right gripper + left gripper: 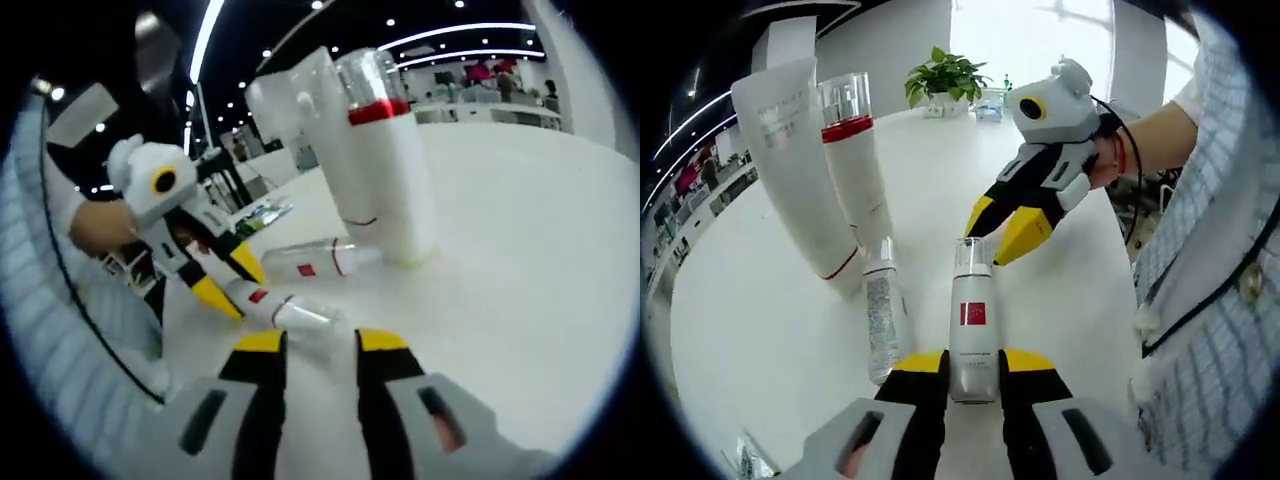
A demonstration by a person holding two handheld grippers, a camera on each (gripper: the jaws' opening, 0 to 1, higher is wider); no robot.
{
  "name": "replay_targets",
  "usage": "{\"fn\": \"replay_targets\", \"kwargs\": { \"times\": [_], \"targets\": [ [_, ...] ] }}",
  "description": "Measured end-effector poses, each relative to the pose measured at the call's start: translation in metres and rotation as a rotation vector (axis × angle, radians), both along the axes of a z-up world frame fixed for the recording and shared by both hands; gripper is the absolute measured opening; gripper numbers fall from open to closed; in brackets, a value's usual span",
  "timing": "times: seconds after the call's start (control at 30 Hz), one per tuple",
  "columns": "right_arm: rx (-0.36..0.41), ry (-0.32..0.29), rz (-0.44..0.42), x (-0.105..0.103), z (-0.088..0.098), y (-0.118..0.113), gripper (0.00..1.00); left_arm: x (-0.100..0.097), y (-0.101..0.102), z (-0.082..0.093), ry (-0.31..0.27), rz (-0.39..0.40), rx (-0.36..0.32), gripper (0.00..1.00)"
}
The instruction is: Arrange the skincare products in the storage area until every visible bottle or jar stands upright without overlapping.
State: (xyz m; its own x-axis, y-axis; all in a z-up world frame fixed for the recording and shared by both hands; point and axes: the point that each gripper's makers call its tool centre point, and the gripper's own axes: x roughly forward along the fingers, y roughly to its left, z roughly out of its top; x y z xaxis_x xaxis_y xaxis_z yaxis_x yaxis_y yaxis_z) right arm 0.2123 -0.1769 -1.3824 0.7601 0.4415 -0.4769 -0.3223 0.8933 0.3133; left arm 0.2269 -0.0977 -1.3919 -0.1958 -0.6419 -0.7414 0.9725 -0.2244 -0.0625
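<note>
A small white bottle (972,330) with a red label and clear cap lies on the white table (760,320). My left gripper (972,360) is shut on its base end. My right gripper (998,235) reaches in from the far side, open, its yellow tips on either side of the cap. In the right gripper view the same bottle (285,308) lies between the open right gripper (322,343) and the left gripper (230,282). A second clear-capped bottle (880,310) (320,258) lies on its side nearby. Two tall tubes stand upright, a plain white tube (790,150) (300,110) and a red-banded tube (855,170) (395,180).
A potted plant (945,80) stands at the far edge of the round table. The person's checked sleeve (1220,260) fills the right side, the hand (95,225) holding the left gripper sits at the table's edge. Open table surface (540,260) spreads beyond the tubes.
</note>
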Motion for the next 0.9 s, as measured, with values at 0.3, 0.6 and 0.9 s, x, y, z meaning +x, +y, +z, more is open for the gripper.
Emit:
{"fn": "replay_targets", "kwargs": {
  "times": [0.3,0.6,0.9],
  "targets": [
    [-0.048,0.007,0.131,-0.009,-0.008,0.022,0.27,-0.006,0.006,-0.001,-0.044,-0.121,0.040,0.19],
    [-0.315,-0.028,0.361,-0.021,-0.013,0.033,0.24,-0.016,0.012,-0.002,-0.055,-0.177,0.052,0.20],
    [-0.343,-0.007,0.355,-0.019,-0.016,0.032,0.23,-0.014,0.014,-0.003,-0.055,-0.166,0.043,0.19]
  ]
}}
